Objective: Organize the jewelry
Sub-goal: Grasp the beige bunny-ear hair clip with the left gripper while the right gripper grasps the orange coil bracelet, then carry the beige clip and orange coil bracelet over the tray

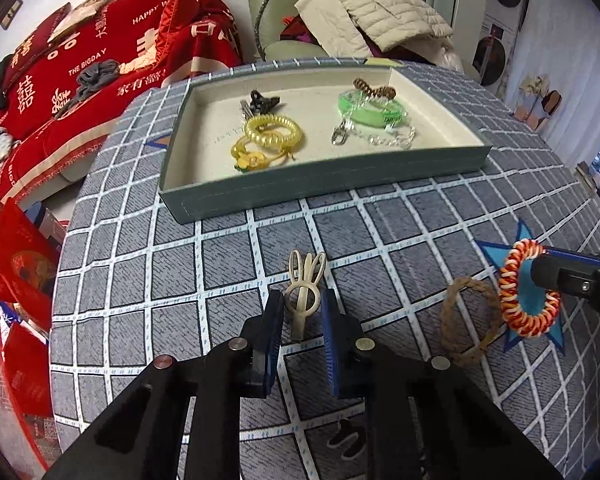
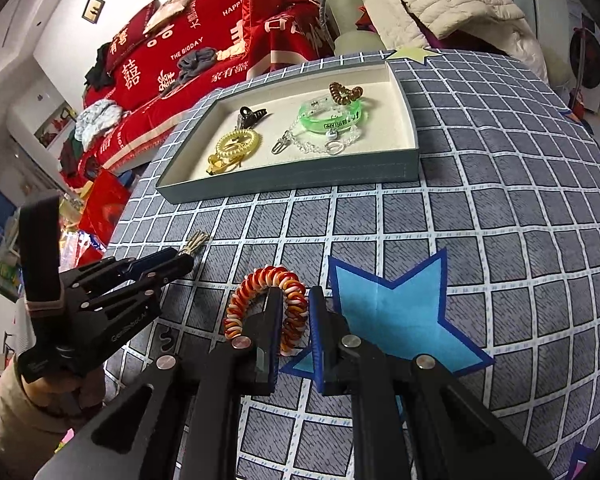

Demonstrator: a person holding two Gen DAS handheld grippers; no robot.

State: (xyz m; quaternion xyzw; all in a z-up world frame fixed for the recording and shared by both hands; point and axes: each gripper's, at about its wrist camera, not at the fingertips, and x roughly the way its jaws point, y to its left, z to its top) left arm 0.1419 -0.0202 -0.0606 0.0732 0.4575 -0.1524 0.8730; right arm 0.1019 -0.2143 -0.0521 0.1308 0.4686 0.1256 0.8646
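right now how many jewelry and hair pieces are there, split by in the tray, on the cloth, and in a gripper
In the grey-green tray: 6 (black claw clip, yellow coil tie, yellow charm bracelet, brown coil tie, green plastic bangle, clear chain)
On the checked cloth: 1 (tan braided bracelet)
In a gripper: 2 (cream rabbit clip, red-and-white coil tie)
Total: 9

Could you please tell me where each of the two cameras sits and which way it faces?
Left wrist: on the left gripper, angled down at the table; its fingers flank a cream hair clip.
Right wrist: on the right gripper, angled down; fingers pinch a red-and-white coil band; a sleeved hand shows.
Shared: the tray, checked tablecloth, both grippers.
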